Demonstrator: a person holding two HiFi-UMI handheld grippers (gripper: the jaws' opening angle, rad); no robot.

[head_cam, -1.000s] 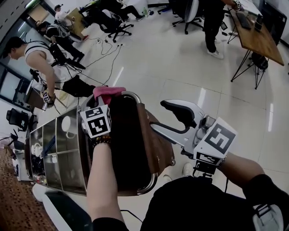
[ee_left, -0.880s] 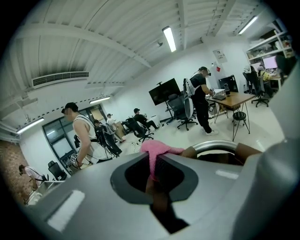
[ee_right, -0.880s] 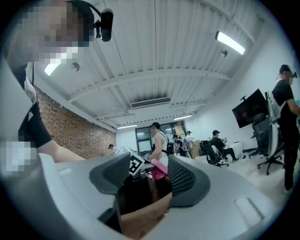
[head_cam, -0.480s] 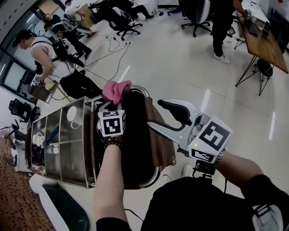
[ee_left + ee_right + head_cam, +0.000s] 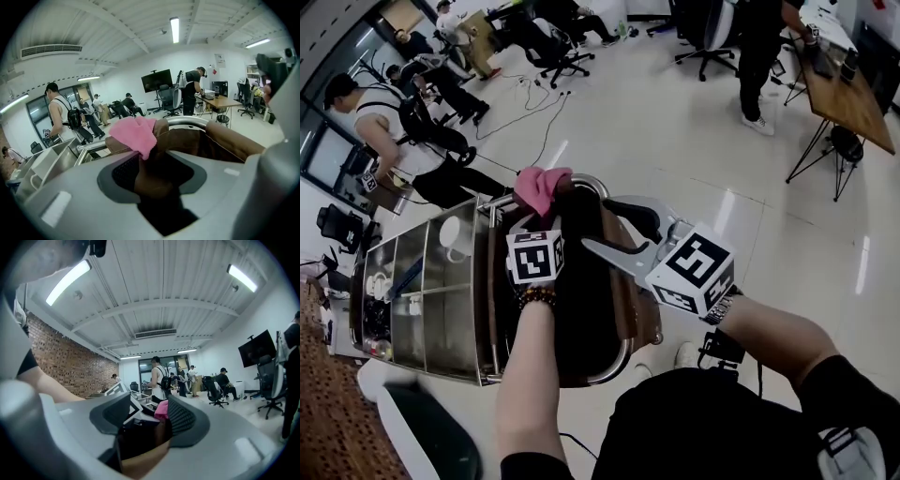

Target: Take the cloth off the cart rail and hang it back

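Step in hand, as judged: release after re-hanging.

The left tool (image 5: 544, 221) is held nearest, jaws spread wide. They have just been opening, and nothing is pinched: in the left gripper view only the brown leather bag (image 5: 229, 140) is seen through the gap of the left tool (image 5: 157, 176), with neither pad pressed on it. The right tool (image 5: 615, 231) is also held with jaws apart and carries nothing.

Just beyond the left jaws, the crumpled pink cloth (image 5: 542, 187) is draped over the curved chrome cart rail (image 5: 595, 183), at its corner above the bag. It is bunched, not spread flat. The stainless steel cart (image 5: 441, 300) is seen beyond and to the left, with people and office chairs well behind it.

Next move, as judged: the left tool is to be drawn straight back without snagging the drape. The bunched cloth may need straightening.

Compared with one second ago: the left tool was up against the cloth, and it is now lower and clear of it. The right tool has been brought in from the right, nearer the rail.
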